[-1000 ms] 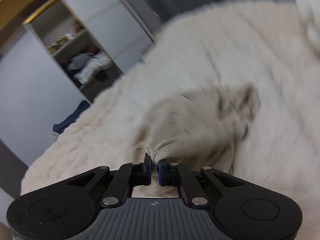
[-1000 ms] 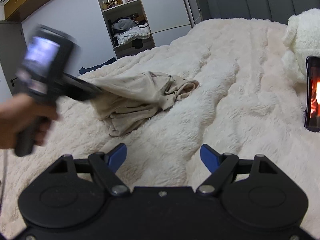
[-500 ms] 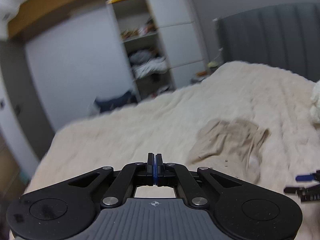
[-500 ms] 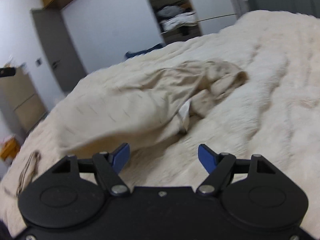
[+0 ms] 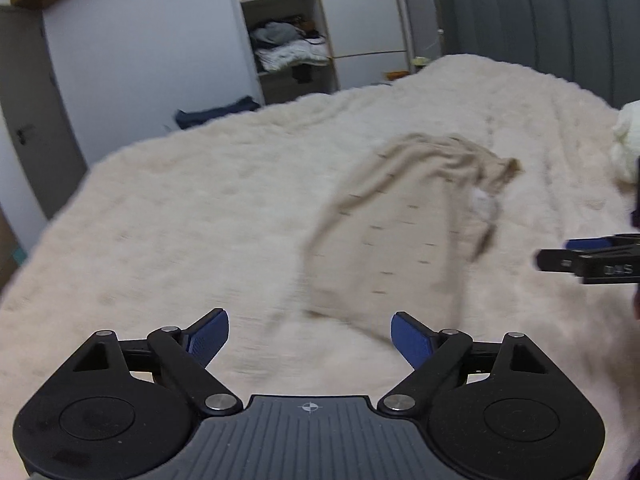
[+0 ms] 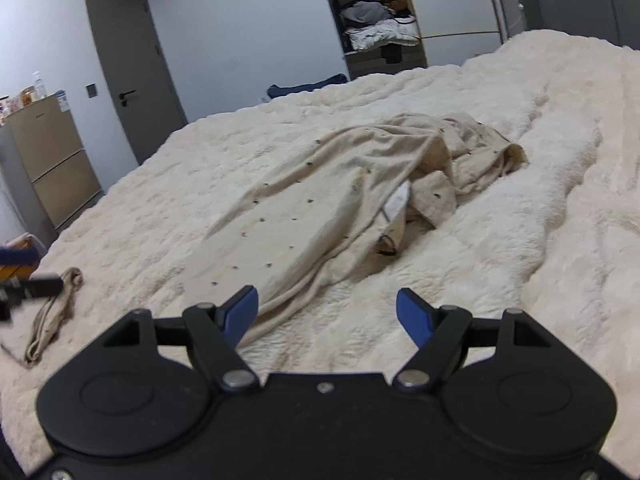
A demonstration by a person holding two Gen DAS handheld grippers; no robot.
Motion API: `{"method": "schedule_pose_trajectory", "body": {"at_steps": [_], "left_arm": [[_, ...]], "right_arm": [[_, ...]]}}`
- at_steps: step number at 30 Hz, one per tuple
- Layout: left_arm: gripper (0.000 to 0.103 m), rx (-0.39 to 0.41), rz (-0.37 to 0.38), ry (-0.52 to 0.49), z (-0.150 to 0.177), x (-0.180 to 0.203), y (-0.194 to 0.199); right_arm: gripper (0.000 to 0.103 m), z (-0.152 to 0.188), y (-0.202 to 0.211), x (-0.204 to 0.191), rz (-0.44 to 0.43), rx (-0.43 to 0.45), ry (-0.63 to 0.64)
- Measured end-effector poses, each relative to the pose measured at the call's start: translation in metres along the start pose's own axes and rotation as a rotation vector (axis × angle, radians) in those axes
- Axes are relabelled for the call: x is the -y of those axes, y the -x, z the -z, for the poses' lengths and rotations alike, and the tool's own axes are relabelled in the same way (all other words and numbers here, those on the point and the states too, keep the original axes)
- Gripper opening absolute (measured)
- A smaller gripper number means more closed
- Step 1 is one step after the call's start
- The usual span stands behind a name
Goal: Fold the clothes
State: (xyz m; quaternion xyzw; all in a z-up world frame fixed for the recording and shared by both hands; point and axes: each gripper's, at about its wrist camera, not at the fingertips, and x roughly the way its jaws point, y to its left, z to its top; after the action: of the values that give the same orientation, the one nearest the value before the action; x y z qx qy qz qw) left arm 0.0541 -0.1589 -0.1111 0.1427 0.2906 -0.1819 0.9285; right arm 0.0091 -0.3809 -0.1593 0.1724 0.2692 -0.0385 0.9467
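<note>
A: What do you have in the left wrist view?

B: I see my left gripper (image 5: 309, 330) with the jaws opening, already wide, and nothing is between the blue pads, only the fluffy cream blanket (image 5: 180, 216) under them. The beige garment (image 5: 404, 232) lies ahead and to the right, spread on the blanket, a bit blurred. At the right edge the right gripper (image 5: 588, 258) enters the picture.

A: And the right wrist view?

B: My right gripper (image 6: 327, 312) has the fingers wide too and holds nothing. The beige garment (image 6: 332, 200) (it has small dark dots) lies flat just ahead of the pads, with its far end bunched up. One thin beige piece of cloth (image 6: 54, 312) lies apart on the left, near the bed edge.
</note>
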Motion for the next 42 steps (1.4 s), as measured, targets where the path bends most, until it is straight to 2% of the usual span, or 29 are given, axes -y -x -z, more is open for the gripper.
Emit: {"method": "schedule_pose_trajectory", "body": {"at_steps": [4, 8, 9, 12, 13, 14, 15, 16, 17, 19, 20, 21, 24, 28, 31, 33, 35, 36, 37, 39, 41, 42], "left_arm": [[0.09, 0.062, 0.012, -0.049, 0.017, 0.053, -0.038], [0.091, 0.056, 0.058, -0.061, 0.012, 0.082, -0.058], [0.097, 0.067, 0.066, -0.074, 0.008, 0.09, -0.065], [0.099, 0.05, 0.041, -0.119, 0.005, 0.106, -0.088], [0.092, 0.033, 0.038, -0.131, 0.005, 0.108, -0.093], [0.085, -0.034, 0.038, -0.171, 0.007, 0.113, -0.114], [0.06, -0.07, 0.027, -0.183, 0.009, 0.112, -0.123], [0.018, -0.103, 0.015, -0.191, 0.011, 0.111, -0.132], [0.001, -0.135, 0.003, -0.199, 0.013, 0.109, -0.14], [0.002, -0.145, 0.014, -0.166, 0.012, 0.101, -0.141], [0.001, -0.138, 0.038, -0.093, 0.008, 0.086, -0.134], [0.001, -0.13, 0.038, -0.078, 0.006, 0.082, -0.131], [0.001, -0.06, 0.008, -0.056, 0.001, 0.064, -0.1], [0.001, 0.071, -0.02, 0.018, -0.009, 0.019, -0.025], [0.001, 0.144, -0.077, 0.032, -0.012, -0.004, 0.021], [0.001, 0.213, -0.162, 0.07, -0.012, -0.033, 0.063], [0.001, 0.275, -0.254, 0.154, -0.01, -0.066, 0.101], [0.001, 0.287, -0.275, 0.179, -0.01, -0.073, 0.108], [0.001, 0.309, -0.336, 0.233, -0.007, -0.088, 0.123], [0.001, 0.307, -0.406, 0.248, -0.002, -0.092, 0.13], [0.009, 0.282, -0.449, 0.272, 0.006, -0.092, 0.128], [0.027, 0.245, -0.421, 0.28, 0.012, -0.087, 0.119]], "right_arm": [[0.075, -0.001, 0.0, 0.011, 0.0, 0.004, -0.039], [0.075, 0.002, -0.001, 0.013, 0.009, 0.003, -0.017], [0.075, 0.002, -0.001, 0.013, 0.015, 0.001, -0.007], [0.075, 0.001, -0.004, 0.013, 0.017, 0.01, 0.01], [0.075, 0.0, -0.005, 0.013, 0.016, 0.014, 0.008], [0.075, -0.001, -0.006, 0.014, 0.015, 0.012, 0.004], [0.075, -0.003, -0.008, 0.014, 0.013, 0.009, 0.0], [0.075, -0.004, -0.01, 0.015, 0.01, 0.009, -0.006], [0.075, -0.005, -0.01, 0.015, 0.006, 0.01, -0.011], [0.075, -0.005, -0.011, 0.015, -0.001, 0.012, -0.018], [0.075, -0.005, -0.012, 0.015, -0.004, 0.013, -0.021], [0.075, -0.005, -0.012, 0.014, -0.005, 0.013, -0.019], [0.075, -0.005, -0.013, 0.013, -0.004, 0.011, -0.011], [0.075, -0.004, -0.011, 0.011, 0.004, 0.015, -0.003], [0.075, -0.003, -0.008, 0.01, 0.009, 0.02, -0.004], [0.075, -0.002, -0.005, 0.01, 0.01, 0.024, -0.004], [0.075, -0.001, -0.002, 0.008, 0.013, 0.028, 0.0], [0.075, -0.002, -0.001, 0.008, 0.016, 0.028, 0.003], [0.075, -0.003, 0.0, 0.008, 0.018, 0.029, 0.005], [0.075, -0.003, 0.002, 0.006, 0.018, 0.034, 0.009], [0.075, -0.003, 0.002, 0.004, 0.017, 0.037, 0.014], [0.075, -0.003, 0.002, 0.003, 0.018, 0.037, 0.016]]}}
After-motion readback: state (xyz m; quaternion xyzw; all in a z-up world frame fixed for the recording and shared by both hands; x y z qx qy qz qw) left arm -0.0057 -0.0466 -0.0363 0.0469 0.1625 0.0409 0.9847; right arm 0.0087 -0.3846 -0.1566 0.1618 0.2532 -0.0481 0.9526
